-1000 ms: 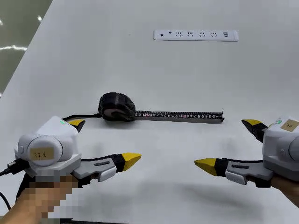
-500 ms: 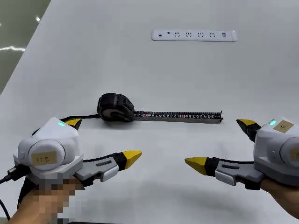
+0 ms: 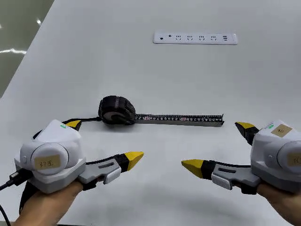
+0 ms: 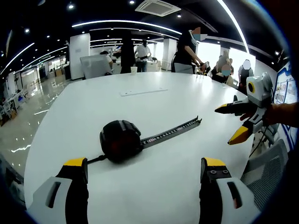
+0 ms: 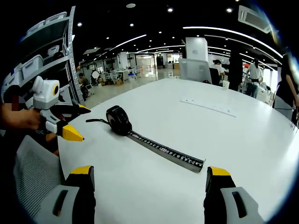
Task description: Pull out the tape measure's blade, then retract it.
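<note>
Head view: left gripper [image 3: 106, 140] and right gripper [image 3: 216, 145] spread wide, empty, near the tape measure [image 3: 117, 109]; blade [image 3: 181, 118] drawn out rightward, flat on the table [image 3: 141, 70]; table edge well left of it. Left gripper view: bare table before the tape measure. Right gripper view: open table around the blade.
</note>
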